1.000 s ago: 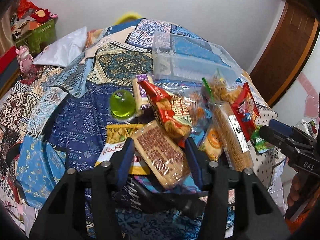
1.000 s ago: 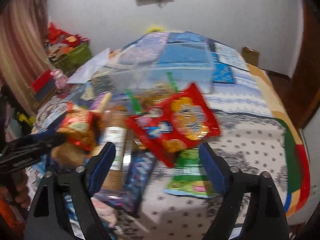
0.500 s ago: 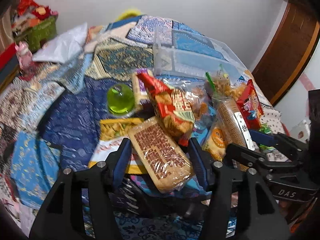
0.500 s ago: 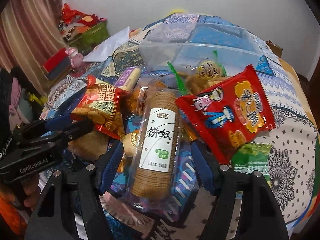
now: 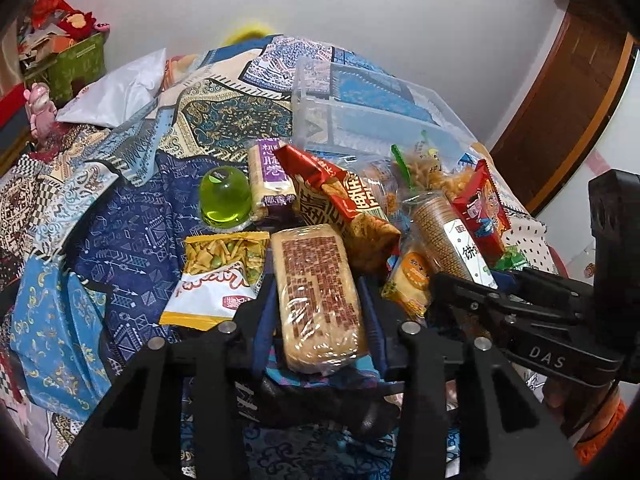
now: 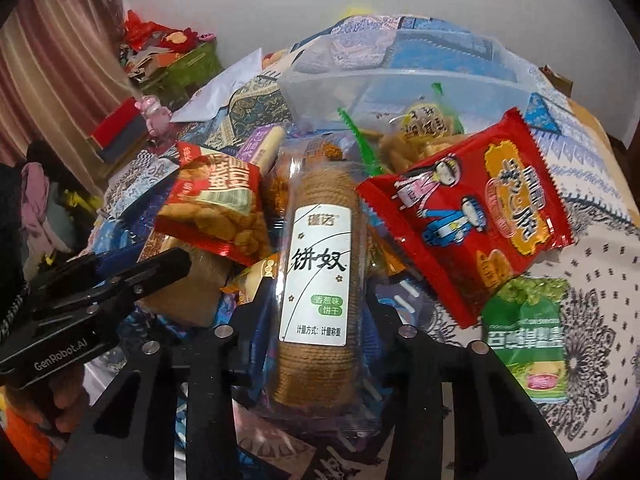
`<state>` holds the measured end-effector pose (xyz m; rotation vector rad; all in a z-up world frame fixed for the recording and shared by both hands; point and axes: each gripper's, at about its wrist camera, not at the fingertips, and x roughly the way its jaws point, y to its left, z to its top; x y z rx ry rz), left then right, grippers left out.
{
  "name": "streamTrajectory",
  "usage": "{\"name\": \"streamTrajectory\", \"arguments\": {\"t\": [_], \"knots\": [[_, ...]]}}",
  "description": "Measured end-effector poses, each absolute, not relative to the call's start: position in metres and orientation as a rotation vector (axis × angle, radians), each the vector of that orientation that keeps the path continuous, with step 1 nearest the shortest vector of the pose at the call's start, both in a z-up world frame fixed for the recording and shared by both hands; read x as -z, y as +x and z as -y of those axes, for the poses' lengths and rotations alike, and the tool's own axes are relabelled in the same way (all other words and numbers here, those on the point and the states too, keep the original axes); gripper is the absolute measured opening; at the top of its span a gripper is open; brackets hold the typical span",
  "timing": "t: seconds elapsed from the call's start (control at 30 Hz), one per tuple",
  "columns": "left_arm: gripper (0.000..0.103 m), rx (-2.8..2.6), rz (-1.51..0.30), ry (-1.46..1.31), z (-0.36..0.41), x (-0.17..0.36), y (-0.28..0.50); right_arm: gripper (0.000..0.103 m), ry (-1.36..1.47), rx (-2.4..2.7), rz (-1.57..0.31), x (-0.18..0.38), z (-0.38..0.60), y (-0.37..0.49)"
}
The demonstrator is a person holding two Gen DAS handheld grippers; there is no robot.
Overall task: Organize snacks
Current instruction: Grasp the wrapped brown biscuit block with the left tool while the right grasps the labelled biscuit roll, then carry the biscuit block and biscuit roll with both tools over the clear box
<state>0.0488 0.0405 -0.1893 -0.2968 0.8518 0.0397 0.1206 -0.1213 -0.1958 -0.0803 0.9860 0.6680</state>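
Left gripper (image 5: 318, 312): its jaws are being closed on the brown cracker pack (image 5: 316, 292); the pack is being squeezed on both sides near its close end

Right gripper (image 6: 316, 312): its jaws are being closed on the round biscuit roll (image 6: 316, 264); the white label is being shown between the two fingers; the roll is being pressed on both sides

Brown cracker pack: it is being kept at the front of the snack pile, on the patterned blanket (image 5: 120, 216); the yellow pea snack bag (image 5: 218, 276) is lying just beside it

Round biscuit roll: it is being kept in the middle of the pile; the red cartoon bag (image 6: 476, 216) is lying on one side of it and the red and gold bag (image 6: 216, 208) on the other

Green bag (image 6: 528, 332): it is being partly covered by the red cartoon bag

Green jelly cup (image 5: 226, 200): it is sitting on the blanket, touching the purple wafer pack (image 5: 270, 176)

Clear plastic box (image 6: 400, 72): it is sitting behind the pile, at the far side of the snacks

Both tools: they are being held close together; each one is being seen in the other's view
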Motion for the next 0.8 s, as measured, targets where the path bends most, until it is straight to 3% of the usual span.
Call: {"name": "streamTrajectory", "arguments": {"t": [0.8], "knots": [[0.036,-0.055,-0.612,-0.239,-0.063,0.097,0.091,0.034,0.005,-0.617,-0.778,0.128,0.148,0.155]]}}
